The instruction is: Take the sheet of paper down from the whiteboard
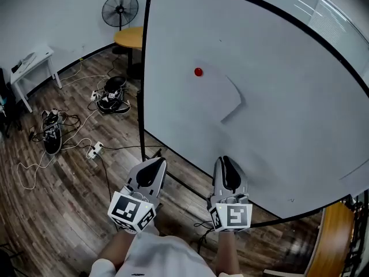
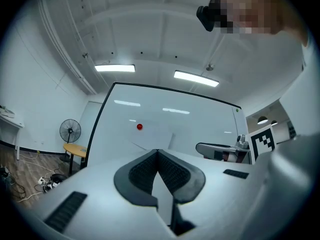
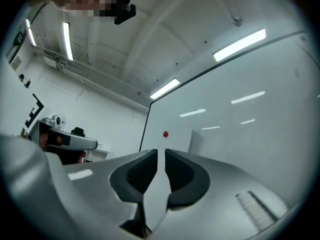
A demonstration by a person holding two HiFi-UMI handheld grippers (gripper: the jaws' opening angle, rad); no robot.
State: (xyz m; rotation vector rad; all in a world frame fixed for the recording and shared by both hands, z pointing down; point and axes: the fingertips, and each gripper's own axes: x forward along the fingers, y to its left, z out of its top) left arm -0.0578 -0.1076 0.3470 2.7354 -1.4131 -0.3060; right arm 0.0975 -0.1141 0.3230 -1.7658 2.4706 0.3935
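Note:
A white sheet of paper (image 1: pixel 222 94) hangs on the big whiteboard (image 1: pixel 288 56), pinned at its top left corner by a red magnet (image 1: pixel 198 71); its lower right corner curls off the board. Both grippers are held low in front of the board, well short of the sheet. My left gripper (image 1: pixel 157 163) is shut and empty, its tips touching (image 2: pixel 157 151). My right gripper (image 1: pixel 225 160) has its jaws drawn to a thin slit with nothing in it (image 3: pixel 161 151). Sheet (image 2: pixel 156 134) and magnet (image 2: pixel 139 126) lie ahead past the left jaws, as do the sheet (image 3: pixel 178 140) and magnet (image 3: pixel 165 134) past the right jaws.
A standing fan (image 1: pixel 120 9) and a round wooden table (image 1: pixel 130 37) are behind the board's left edge. A white bench (image 1: pixel 31 65), cables with power strips (image 1: pixel 95 149) and dark gear (image 1: pixel 52 134) lie on the wooden floor at left. A wooden piece (image 1: pixel 337 241) is at lower right.

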